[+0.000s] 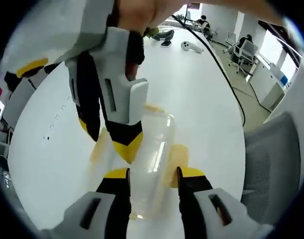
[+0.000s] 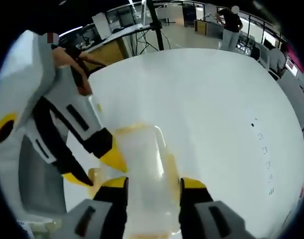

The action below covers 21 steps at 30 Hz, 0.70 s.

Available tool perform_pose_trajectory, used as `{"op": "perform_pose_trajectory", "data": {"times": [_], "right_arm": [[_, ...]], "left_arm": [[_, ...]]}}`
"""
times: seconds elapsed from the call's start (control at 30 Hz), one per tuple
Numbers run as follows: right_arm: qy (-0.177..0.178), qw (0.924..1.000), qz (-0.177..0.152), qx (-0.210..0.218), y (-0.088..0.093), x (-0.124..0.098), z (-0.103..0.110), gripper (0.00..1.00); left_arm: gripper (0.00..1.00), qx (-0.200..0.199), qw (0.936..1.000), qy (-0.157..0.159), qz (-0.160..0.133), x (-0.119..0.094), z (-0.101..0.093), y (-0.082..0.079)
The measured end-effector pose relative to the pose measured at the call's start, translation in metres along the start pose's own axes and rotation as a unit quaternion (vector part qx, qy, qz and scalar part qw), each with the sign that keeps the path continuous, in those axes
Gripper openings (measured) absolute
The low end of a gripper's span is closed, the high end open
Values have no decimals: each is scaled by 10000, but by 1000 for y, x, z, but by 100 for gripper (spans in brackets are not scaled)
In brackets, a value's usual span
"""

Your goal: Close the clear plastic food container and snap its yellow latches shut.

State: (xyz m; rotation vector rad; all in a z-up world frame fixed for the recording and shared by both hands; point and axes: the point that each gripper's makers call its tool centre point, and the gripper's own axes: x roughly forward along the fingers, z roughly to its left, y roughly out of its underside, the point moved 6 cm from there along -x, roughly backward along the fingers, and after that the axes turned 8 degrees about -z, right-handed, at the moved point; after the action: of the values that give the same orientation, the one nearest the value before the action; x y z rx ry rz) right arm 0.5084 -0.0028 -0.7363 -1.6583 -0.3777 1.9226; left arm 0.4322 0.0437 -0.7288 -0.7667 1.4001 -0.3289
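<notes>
container [image 1: 152, 149]: clear, yellow latches [image 1: 177, 158]
left gripper [image 1: 152, 180]: white, black, yellow tips
bench [image 2: 216, 114]: white

1 clear container [image 1: 152, 149], centre frame. 2 grippers: left [image 1: 152, 175], right [image 2: 152, 185]. 1 white table [image 1: 201, 89]. 2 small items upper centre: dark [image 1: 166, 43], white [image 1: 191, 47]. 1 chair [image 1: 271, 169], lower right.

The left gripper view looks steeply down from close above the white table [image 1: 211, 99], its far edge reaching office chairs and desks. The right gripper view looks down from the opposite side — equally near. Both share the clear container [image 1: 152, 154] [image 2: 147, 169] between their jaws, and each catches the other gripper [image 1: 112, 109] [image 2: 82, 144] coming in — facing cameras.
</notes>
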Motion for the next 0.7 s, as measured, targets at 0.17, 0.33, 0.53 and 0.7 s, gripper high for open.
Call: {"op": "perform_pose_trajectory", "data": {"times": [0.17, 0.33, 0.53, 0.7], "right_arm": [[-48, 10000, -10, 41, 0, 2, -2, 39], [-95, 9999, -12, 104, 1, 3, -2, 38], [-153, 9996, -13, 218, 1, 4, -3, 39], [-185, 9996, 12, 200, 2, 5, -3, 39]], "left_arm": [[35, 173, 9998, -141, -9, 1, -2, 1], [35, 314, 9989, -336, -49, 3, -5, 3], [33, 444, 9974, -558, -142, 4, -5, 6], [34, 563, 9952, -755, -275, 6, -9, 9]]}}
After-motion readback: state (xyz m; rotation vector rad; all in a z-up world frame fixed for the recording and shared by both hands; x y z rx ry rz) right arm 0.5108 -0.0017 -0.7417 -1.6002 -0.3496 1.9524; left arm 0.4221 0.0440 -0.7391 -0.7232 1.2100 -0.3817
